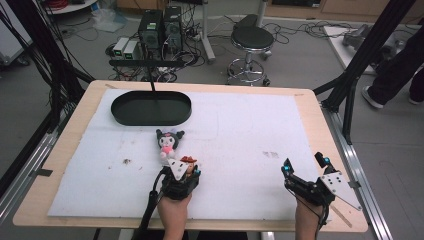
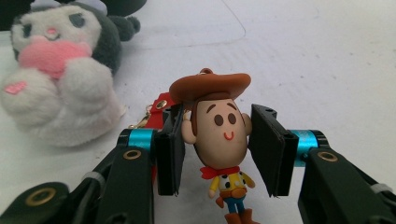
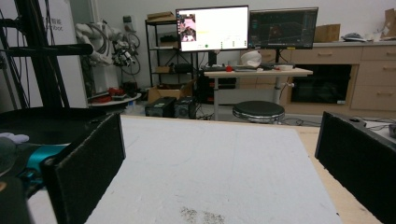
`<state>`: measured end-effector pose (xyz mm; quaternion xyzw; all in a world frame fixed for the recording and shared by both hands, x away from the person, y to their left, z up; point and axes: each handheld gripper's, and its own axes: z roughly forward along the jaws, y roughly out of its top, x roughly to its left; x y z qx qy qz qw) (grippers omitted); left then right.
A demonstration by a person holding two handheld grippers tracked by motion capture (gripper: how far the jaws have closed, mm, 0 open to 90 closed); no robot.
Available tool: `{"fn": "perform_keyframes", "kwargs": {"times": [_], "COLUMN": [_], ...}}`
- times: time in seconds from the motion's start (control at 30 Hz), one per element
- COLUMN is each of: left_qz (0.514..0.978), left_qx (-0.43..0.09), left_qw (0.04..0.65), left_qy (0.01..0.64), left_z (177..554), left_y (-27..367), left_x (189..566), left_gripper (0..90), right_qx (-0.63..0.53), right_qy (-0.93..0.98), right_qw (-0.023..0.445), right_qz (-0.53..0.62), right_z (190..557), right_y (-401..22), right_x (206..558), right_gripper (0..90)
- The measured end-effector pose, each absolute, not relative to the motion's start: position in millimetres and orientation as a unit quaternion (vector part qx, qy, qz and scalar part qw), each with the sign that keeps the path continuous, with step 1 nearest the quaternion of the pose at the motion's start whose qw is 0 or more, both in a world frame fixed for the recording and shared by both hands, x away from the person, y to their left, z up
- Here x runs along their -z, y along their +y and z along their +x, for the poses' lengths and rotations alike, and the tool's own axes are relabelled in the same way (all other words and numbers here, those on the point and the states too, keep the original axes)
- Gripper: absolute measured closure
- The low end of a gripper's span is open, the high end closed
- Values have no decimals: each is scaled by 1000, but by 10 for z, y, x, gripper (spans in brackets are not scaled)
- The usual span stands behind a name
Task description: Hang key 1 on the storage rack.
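Observation:
A small cowboy figure [image 2: 219, 135] with a brown hat and red scarf lies on the white mat [image 1: 240, 135], near the front and just left of centre. My left gripper [image 2: 219, 149] is shut on the cowboy figure [image 1: 189, 161], one black pad against each side of its head. A red strap with a gold clasp trails behind the figure. Just beyond sits a plush toy [image 2: 56, 79], white and dark grey with a pink face. In the high view the plush [image 1: 168, 142] is right behind the left gripper [image 1: 188, 169]. My right gripper [image 1: 304, 165] stands open at the front right, with nothing between its jaws [image 3: 219, 154].
A black oval tray [image 1: 120, 107] rests at the mat's far left, with a black stand post rising from it. The wooden table edge [image 1: 320, 115] borders the mat. Beyond the table are a round stool [image 1: 251, 40], computers and cables on the floor. A person's leg stands at the far right.

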<state>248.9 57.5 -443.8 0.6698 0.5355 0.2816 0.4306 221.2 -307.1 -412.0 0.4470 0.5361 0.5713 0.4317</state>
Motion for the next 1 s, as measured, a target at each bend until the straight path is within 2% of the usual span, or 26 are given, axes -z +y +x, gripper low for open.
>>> {"fn": "perform_keyframes", "kwargs": {"times": [1.0], "left_qz": [627], "left_qx": [-296], "left_qw": [527], "left_qy": [491], "left_z": [2410], "left_y": [817], "left_x": [4033], "left_gripper": [563], "right_qx": [-570], "right_qy": [544], "right_qw": [432], "right_qz": [439], "right_z": [2224], "right_y": [-3027], "right_x": [4118], "right_gripper": [8]}}
